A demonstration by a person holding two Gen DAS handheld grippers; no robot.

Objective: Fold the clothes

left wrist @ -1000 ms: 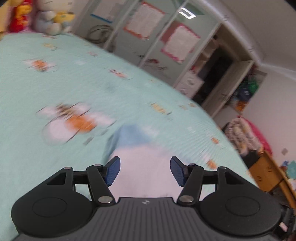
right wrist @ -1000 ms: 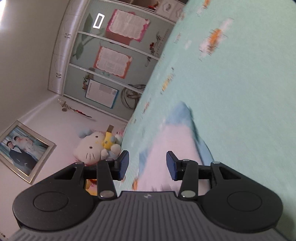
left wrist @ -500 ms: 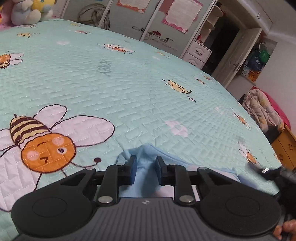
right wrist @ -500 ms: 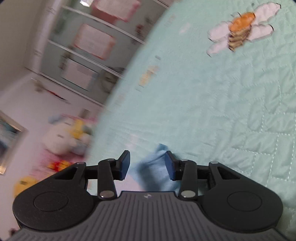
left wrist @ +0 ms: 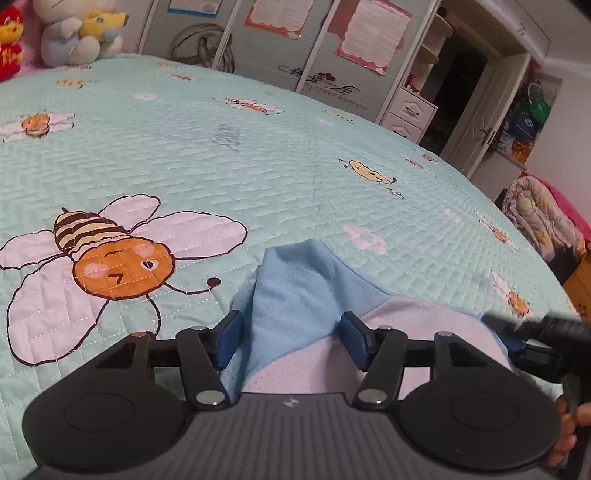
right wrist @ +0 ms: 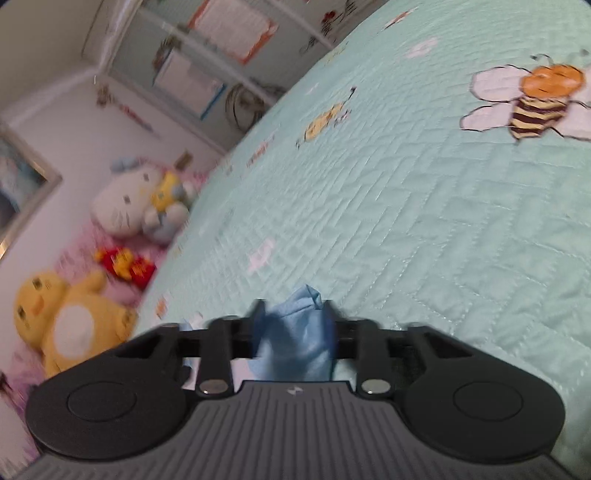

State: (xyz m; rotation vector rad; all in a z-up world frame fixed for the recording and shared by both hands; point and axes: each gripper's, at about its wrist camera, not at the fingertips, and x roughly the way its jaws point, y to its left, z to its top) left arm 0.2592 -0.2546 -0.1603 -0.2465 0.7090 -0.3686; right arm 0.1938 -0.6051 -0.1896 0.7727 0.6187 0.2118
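Your garment point(left wrist: 295, 291), a light blue and white mesh piece, lies at 6 o'clock on the bee-print quilt point(left wrist: 295, 155); it looks thin, floppy and a little slippery, so take it by a hem or corner, not mid-panel. Your left gripper point(left wrist: 291, 338) is opening with the blue sleeve loose between its jaws, while your right gripper point(right wrist: 293, 330) is pinched onto a bunched blue corner. The quilt is soft and stitched; plush toys point(left wrist: 79, 31) sit at 11 o'clock, wardrobe doors point(left wrist: 288, 40) at 12.

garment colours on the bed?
Light blue sleeve on a pale pink-white body, both fine mesh; clearest in the left wrist view.
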